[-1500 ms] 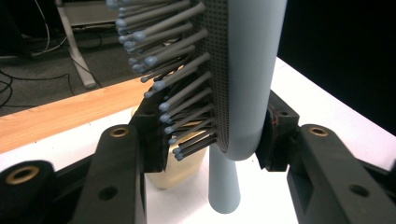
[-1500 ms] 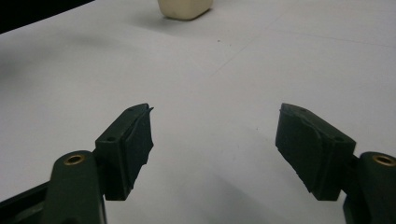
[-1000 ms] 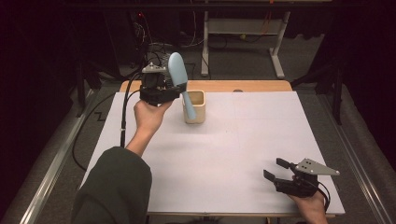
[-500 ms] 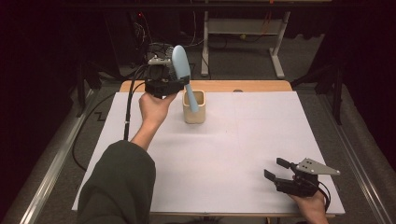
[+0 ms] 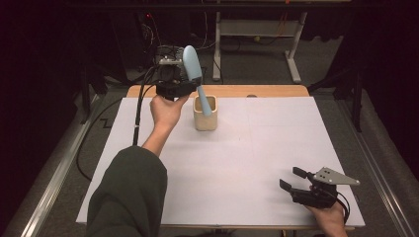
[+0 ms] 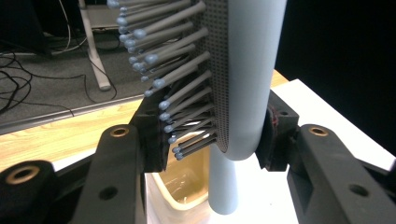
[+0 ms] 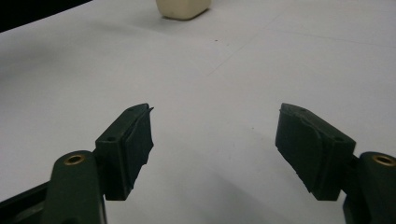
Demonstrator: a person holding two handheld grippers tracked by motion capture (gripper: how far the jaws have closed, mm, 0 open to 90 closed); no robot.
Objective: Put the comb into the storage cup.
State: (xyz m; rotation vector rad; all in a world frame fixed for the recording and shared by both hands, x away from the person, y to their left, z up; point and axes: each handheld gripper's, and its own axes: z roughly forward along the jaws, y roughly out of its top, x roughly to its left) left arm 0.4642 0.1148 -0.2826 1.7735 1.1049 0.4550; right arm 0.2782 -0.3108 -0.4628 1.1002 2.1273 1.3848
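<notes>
A pale blue hairbrush [image 5: 193, 71] is held nearly upright over a cream square cup [image 5: 205, 113] at the far middle of the table; its handle dips into the cup's mouth. My left gripper [image 5: 179, 81] is shut on the brush head, one pad against the bristles, the other against the smooth back. In the left gripper view the hairbrush [image 6: 243, 74] rises between the jaws, with the cup [image 6: 187, 186] below. My right gripper [image 5: 292, 180] rests open near the front right of the table. In the right gripper view its jaws [image 7: 215, 154] stand wide apart, nothing between them.
The white table top [image 5: 247, 163] has a wooden strip [image 5: 276, 91] along its far edge. A black cable [image 5: 138, 113] trails from the left gripper off the table's left side. Beyond the table stand a metal frame [image 5: 257, 34] and floor cables.
My left hand has carried the brush a little rightward and tipped it more upright over the cup, handle end going in. The right gripper has stayed put.
</notes>
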